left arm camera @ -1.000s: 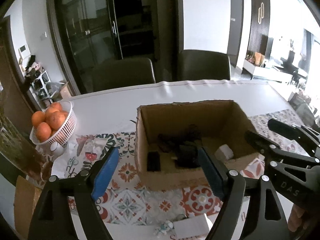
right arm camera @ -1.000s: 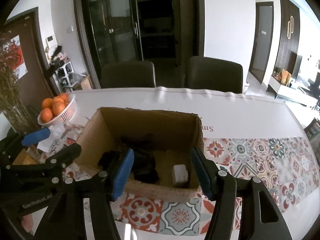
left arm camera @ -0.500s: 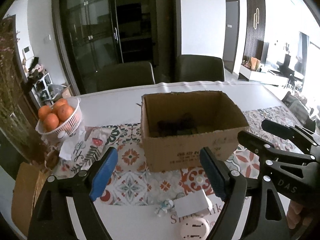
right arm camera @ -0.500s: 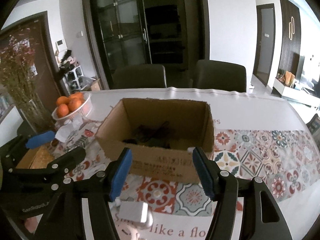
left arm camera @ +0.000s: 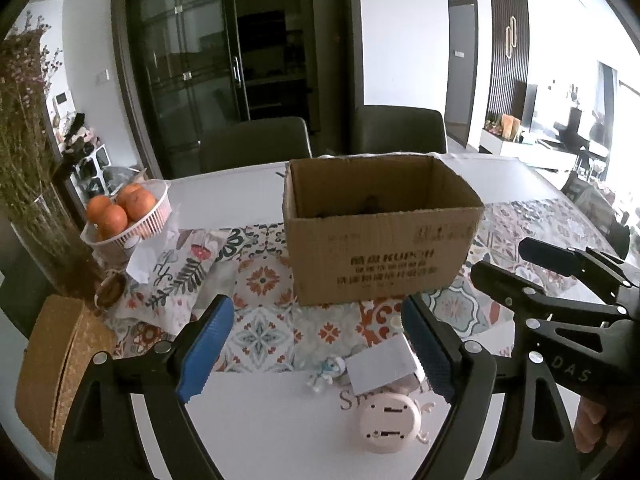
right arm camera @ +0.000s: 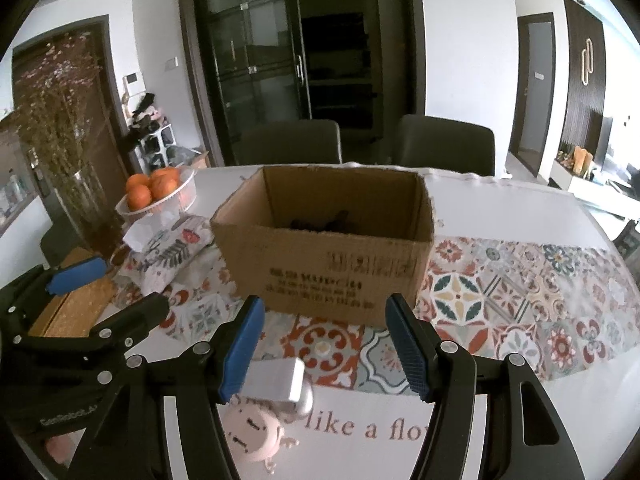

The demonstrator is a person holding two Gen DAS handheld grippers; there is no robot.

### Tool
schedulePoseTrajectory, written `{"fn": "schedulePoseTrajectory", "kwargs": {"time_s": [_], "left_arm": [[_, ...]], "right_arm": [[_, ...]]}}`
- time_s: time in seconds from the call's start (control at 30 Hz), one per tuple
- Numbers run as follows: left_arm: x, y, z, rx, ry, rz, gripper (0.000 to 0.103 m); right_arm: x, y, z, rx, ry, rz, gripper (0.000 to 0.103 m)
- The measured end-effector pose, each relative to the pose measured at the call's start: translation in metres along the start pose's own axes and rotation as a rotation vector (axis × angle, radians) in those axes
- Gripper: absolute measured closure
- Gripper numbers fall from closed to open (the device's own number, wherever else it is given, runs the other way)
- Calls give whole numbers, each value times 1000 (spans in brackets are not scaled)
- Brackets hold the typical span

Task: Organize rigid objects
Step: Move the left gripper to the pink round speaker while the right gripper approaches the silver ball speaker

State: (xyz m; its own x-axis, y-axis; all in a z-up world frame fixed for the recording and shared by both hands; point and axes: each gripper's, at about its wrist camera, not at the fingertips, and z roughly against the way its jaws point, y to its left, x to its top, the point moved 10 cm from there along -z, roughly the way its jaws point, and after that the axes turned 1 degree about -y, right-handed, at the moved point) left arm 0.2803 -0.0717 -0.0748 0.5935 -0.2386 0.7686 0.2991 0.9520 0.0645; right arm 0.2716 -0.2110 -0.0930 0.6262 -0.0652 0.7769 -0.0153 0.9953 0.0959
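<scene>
A cardboard box point(left arm camera: 382, 256) printed "KUPOH" above lines too blurred to read stands on a patterned table runner point(right arm camera: 520, 296). The white table point(right arm camera: 400, 432) carries the words "like a flo", and the right gripper's point(right arm camera: 324, 344) arm reads "DAS" in the left view. The left gripper point(left arm camera: 316, 344) hangs wide and empty above a white block point(left arm camera: 380, 368), a small blue figurine point(left arm camera: 330, 370) and a round pink gadget point(left arm camera: 390, 424); its jaws have just been opening. The right gripper, released, holds nothing; the block lies just behind its left finger, contact unclear. Dark items lie inside the box.
</scene>
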Motion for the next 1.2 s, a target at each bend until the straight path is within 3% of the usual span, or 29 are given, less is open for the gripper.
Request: {"fn": "schedulePoseTrajectory", "kwargs": {"time_s": [0.4, 1.2], "left_arm": [[-33, -15, 7, -14, 22, -9, 16], [-110, -56, -26, -113, 206, -47, 16]], "right_arm": [[-38, -2, 5, 25, 22, -11, 39], [-112, -26, -8, 16, 136, -40, 39]]}}
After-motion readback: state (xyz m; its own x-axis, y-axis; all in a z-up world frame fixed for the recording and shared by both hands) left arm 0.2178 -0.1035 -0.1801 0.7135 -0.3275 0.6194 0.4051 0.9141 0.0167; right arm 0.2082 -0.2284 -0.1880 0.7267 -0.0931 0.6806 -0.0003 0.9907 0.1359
